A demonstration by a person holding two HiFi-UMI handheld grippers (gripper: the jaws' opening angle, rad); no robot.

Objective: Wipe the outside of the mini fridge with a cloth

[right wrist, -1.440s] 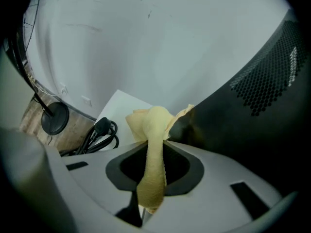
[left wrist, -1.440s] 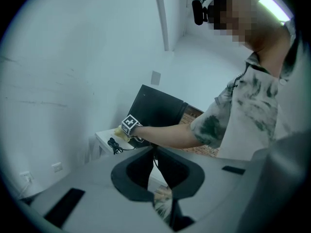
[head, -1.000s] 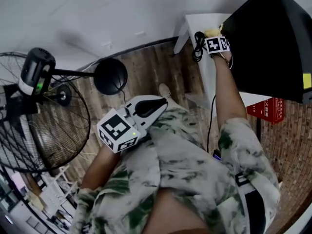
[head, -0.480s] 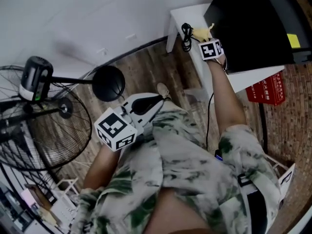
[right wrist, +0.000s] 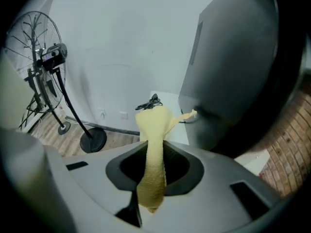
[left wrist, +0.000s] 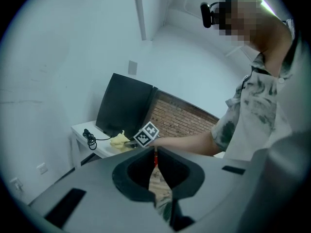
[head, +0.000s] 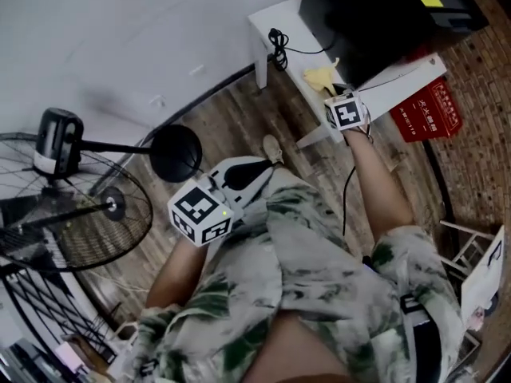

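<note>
Yellow cloth point(right wrist: 151, 149) in outstretched right gripper point(head: 335, 96)

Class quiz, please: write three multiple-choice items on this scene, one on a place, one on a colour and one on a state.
1. Where does the mini fridge stand? A floor; B white table; C chair.
2. What colour is the cloth? A yellow; B blue; C red.
3. How are the left claw's jaws? A wide apart; B shut on the cloth; C together, empty.
Answers: B, the fridge sits on the tabletop; A, it shows yellow in the right gripper view; C, they meet with nothing between them.
</note>
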